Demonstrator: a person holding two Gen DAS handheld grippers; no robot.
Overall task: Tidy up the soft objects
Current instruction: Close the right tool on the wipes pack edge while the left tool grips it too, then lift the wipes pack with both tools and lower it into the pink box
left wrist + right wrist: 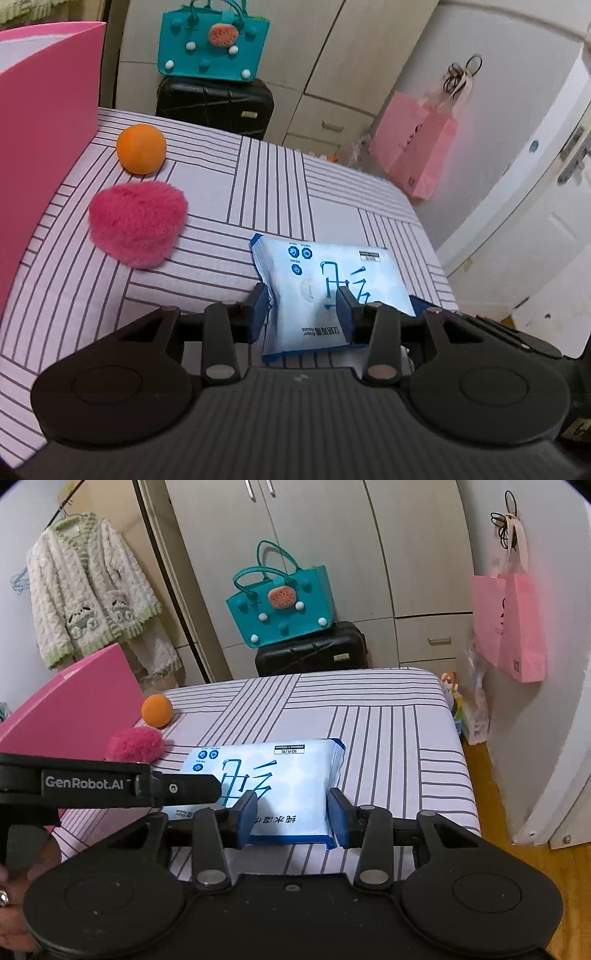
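Left wrist view: left gripper (303,308) spread, blue pads either side of the near end of a flat light-blue plastic pack of wipes (332,284), left pad at its edge, right pad over its printed face; cannot tell whether actually pinching. Pack lying on the lilac-striped bed sheet (332,184). Farther left on the sheet, a fluffy magenta heart-shaped plush (136,225), and beyond it a round orange foam ball (141,148), just beside a tall pink box wall (44,122). Behind the bed, a teal felt handbag (212,44) resting on a black hard-shell suitcase (216,105); pink paper bag (417,144) hanging on the wall.

Right wrist view: right gripper (291,816) spread, pads flanking the near right portion of the same wipes pack (266,775), close to its edges, contact unclear. Left gripper's black body (110,784) reaching in from the left over the pack's near left corner. Plush (135,744) and ball (157,710) beside the pink box (74,701). Cream knitted cardigan (92,587) hanging at upper left.
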